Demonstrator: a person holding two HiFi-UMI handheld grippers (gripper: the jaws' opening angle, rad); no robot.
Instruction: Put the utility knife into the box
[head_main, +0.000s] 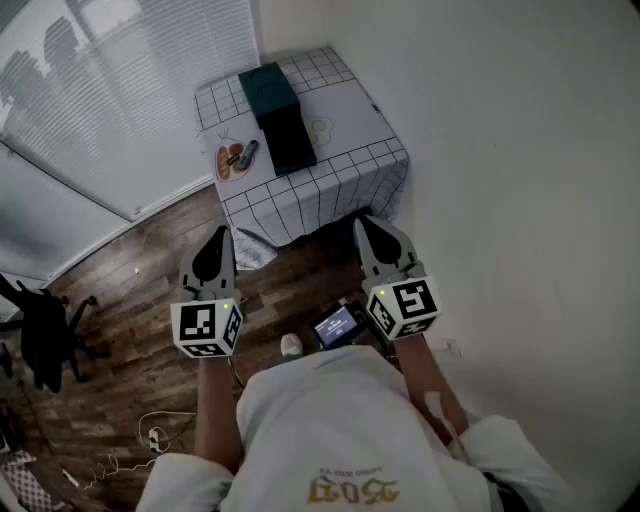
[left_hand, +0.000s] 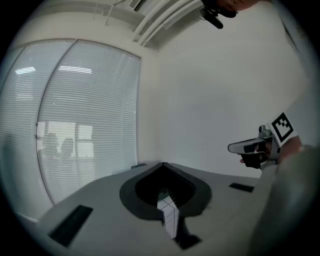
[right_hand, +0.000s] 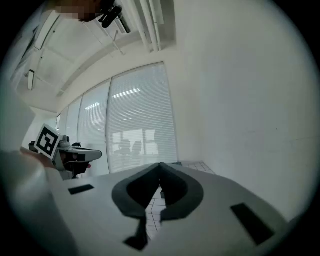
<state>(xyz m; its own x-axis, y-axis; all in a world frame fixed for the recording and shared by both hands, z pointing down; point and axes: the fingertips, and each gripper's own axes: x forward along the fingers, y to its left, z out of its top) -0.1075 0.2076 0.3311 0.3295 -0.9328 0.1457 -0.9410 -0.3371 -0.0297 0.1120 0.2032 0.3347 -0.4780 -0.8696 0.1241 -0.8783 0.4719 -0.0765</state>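
Note:
In the head view a small table with a checked cloth (head_main: 350, 150) stands ahead against the wall. On it lies a dark teal box (head_main: 268, 86) with a black part (head_main: 290, 142) stretching toward me. Left of the box is a small round plate (head_main: 226, 168) holding a slim bluish tool (head_main: 246, 153), probably the utility knife. My left gripper (head_main: 218, 234) and right gripper (head_main: 363, 222) hover short of the table's near edge, both shut and empty. Each gripper view shows its own jaws meeting at the tip (left_hand: 162, 164) (right_hand: 160, 164), with checked cloth (left_hand: 169, 212) in the slit below.
Window blinds (head_main: 120, 90) fill the far left and a white wall (head_main: 520, 150) runs along the right. A black office chair (head_main: 45, 335) and loose cables (head_main: 150, 435) sit on the wood floor at the left. A small screen (head_main: 338, 325) hangs at the person's waist.

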